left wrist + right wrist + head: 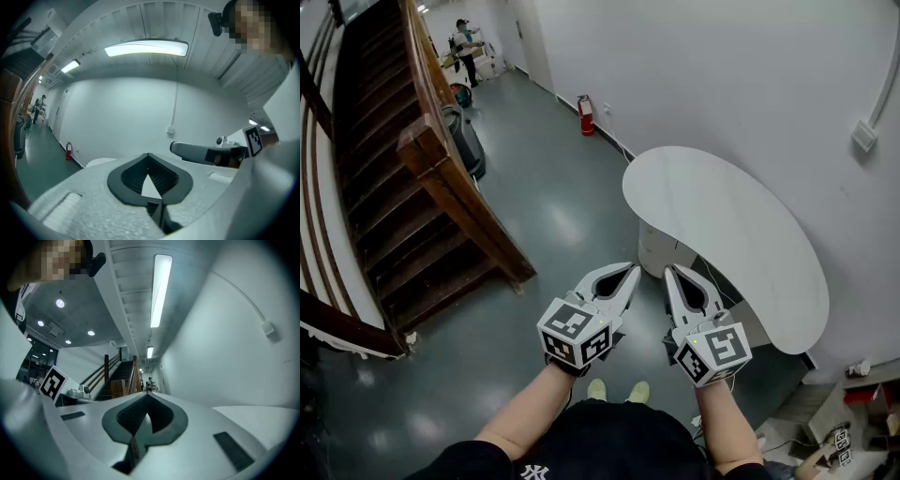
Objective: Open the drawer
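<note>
My left gripper (632, 271) and right gripper (672, 270) are held side by side, level, in front of me above the floor. Each is shut, tips touching, with nothing between the fingers. Just beyond them stands a white kidney-shaped table (731, 225) against the wall, with a white cabinet (659, 246) under its near-left end. No drawer front or handle can be made out on it. In the left gripper view the shut left gripper (148, 155) faces the white wall, with the table's edge (101, 162) low at the left. The right gripper (147, 395) points along the corridor.
A wooden staircase (422, 206) with a railing runs down the left side. A red fire extinguisher (586, 114) stands by the wall farther back, and a person (467, 49) is at the far end. Boxes and clutter (853, 412) lie at the lower right.
</note>
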The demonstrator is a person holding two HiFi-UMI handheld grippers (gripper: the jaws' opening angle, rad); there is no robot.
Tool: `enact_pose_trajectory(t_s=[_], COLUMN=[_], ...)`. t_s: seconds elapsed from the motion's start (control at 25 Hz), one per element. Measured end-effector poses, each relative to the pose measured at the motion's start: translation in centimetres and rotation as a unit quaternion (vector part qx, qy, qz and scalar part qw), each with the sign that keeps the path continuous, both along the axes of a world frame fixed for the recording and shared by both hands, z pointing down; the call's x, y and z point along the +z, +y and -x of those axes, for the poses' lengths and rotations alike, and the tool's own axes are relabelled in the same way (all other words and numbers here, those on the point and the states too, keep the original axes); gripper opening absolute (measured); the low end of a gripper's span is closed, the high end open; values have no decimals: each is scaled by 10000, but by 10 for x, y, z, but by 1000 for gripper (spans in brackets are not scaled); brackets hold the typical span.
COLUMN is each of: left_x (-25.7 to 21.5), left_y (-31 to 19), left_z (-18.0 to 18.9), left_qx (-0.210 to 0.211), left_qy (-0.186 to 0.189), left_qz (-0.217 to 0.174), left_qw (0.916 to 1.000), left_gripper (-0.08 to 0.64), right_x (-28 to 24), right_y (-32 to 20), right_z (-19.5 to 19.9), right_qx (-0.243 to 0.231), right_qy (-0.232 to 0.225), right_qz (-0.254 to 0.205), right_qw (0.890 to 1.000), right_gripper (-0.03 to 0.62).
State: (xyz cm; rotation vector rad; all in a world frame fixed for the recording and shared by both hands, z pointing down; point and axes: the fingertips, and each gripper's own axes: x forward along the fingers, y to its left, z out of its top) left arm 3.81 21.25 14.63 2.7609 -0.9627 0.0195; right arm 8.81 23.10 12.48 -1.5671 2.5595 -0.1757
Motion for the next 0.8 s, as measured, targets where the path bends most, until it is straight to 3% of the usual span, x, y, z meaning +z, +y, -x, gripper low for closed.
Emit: enact_pose_trajectory(t_s=[0.4,0.8], left_x=[0,19], left_y=[-6,-20], left_z=[-13,-20], left_qx=[-94,-336], left_qy=[31,-1], left_qz=[14,81], left_qw=[9999,9994], left_gripper=[9,9], right_x=[2,1], right_y=[-1,-11], right_z=[-13,-44], right_qx=[-65,-184], right_qy=[23,-401], right_qz=[-42,-125], right_qw=[10000,9989], right_gripper=[14,15])
